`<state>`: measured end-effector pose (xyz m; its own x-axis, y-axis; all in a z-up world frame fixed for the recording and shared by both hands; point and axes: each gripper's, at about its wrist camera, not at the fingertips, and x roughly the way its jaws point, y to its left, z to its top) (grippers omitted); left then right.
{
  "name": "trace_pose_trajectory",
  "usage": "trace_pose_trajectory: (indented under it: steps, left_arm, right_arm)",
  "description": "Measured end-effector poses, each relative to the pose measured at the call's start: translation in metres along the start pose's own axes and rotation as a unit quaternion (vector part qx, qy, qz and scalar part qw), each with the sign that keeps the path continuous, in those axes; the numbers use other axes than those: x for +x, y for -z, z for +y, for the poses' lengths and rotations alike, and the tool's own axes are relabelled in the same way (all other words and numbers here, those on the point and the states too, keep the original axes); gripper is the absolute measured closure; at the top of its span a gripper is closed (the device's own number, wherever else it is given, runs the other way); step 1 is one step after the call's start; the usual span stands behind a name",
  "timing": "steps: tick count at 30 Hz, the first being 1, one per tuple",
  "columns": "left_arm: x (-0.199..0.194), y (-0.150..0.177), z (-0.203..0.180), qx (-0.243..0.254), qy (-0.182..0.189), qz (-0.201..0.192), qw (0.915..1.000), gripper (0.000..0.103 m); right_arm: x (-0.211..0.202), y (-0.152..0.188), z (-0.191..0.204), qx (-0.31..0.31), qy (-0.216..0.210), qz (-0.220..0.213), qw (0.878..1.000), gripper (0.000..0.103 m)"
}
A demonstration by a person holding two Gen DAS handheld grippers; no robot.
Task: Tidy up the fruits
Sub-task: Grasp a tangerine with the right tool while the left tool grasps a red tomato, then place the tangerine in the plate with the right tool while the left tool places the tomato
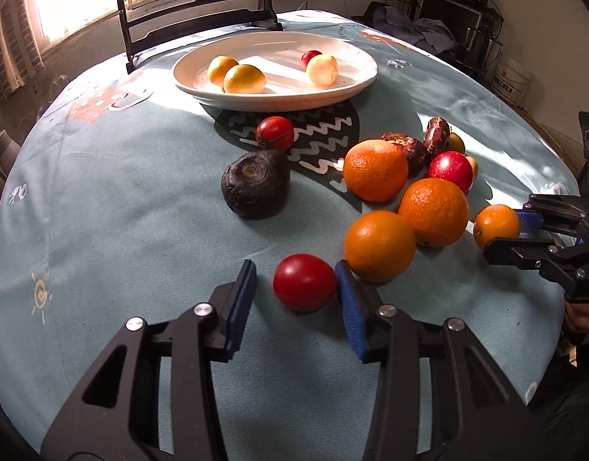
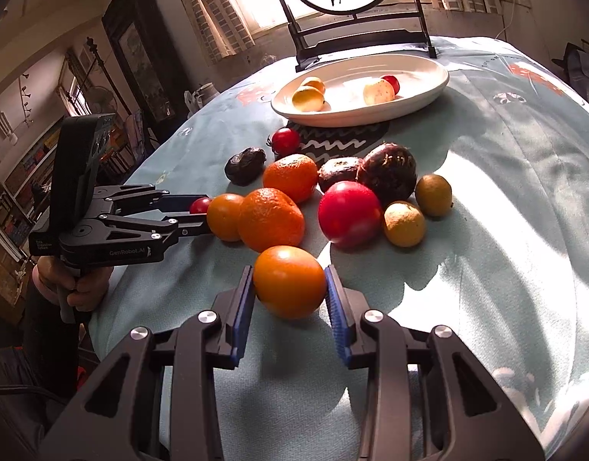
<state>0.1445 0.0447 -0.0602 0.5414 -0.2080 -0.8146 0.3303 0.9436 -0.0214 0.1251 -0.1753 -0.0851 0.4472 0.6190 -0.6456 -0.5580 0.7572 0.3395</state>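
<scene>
A white oval plate (image 1: 356,88) at the far side of the table holds two yellow fruits (image 1: 244,78), a pale fruit (image 1: 322,70) and a small red one. My left gripper (image 1: 296,282) is open around a red tomato (image 1: 304,282) on the cloth; its right pad touches the tomato, the left pad stands apart. My right gripper (image 2: 289,288) has both pads against a small orange (image 2: 289,281), which also shows in the left wrist view (image 1: 496,226). Three larger oranges (image 1: 379,245) lie between the two grippers.
A dark wrinkled fruit (image 1: 256,184), a stemmed tomato (image 1: 275,133), a red apple (image 2: 349,213), dark passion fruits (image 2: 388,171) and two small yellow-green fruits (image 2: 404,223) lie on the blue tablecloth (image 1: 121,211). A black-framed stand (image 1: 194,11) rises behind the plate.
</scene>
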Motion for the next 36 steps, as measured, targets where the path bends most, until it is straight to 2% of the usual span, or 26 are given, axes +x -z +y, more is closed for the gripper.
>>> trace_pose_trajectory:
  steps: [4,13,17,20,25,28,31,36]
  left_arm:
    - [-0.001,0.001,-0.006,0.012,-0.010,-0.001,0.9999,0.071]
    - [-0.003,0.001,-0.006,-0.004,-0.012,-0.001,0.9999,0.072]
    - [-0.014,-0.003,-0.006,-0.005,-0.015,-0.017,0.9997,0.072]
    - [-0.025,-0.011,-0.004,-0.011,-0.007,-0.035,0.9993,0.072]
    - [-0.029,-0.045,0.004,-0.038,-0.001,-0.064,0.9972,0.072]
    - [-0.020,-0.078,0.012,-0.065,0.002,-0.078,0.9948,0.072]
    - [-0.003,-0.115,0.017,-0.083,-0.007,-0.085,0.9929,0.072]
    - [0.039,-0.170,0.016,-0.082,-0.020,-0.066,0.9943,0.072]
  right_arm:
    - [0.000,0.000,0.000,0.000,0.000,0.000,1.000,0.066]
    - [0.000,0.000,0.001,-0.003,0.003,0.001,1.000,0.066]
    - [0.000,-0.002,0.002,-0.015,0.004,0.009,1.000,0.066]
    - [-0.004,-0.008,0.000,-0.011,-0.013,0.007,1.000,0.066]
    - [-0.018,-0.049,-0.012,-0.001,-0.033,-0.033,0.999,0.066]
    - [-0.016,-0.089,-0.028,0.008,-0.011,-0.062,0.998,0.066]
    - [0.005,-0.128,-0.052,0.023,0.017,-0.074,0.997,0.066]
    - [0.052,-0.173,-0.098,0.055,0.058,-0.061,0.995,0.066]
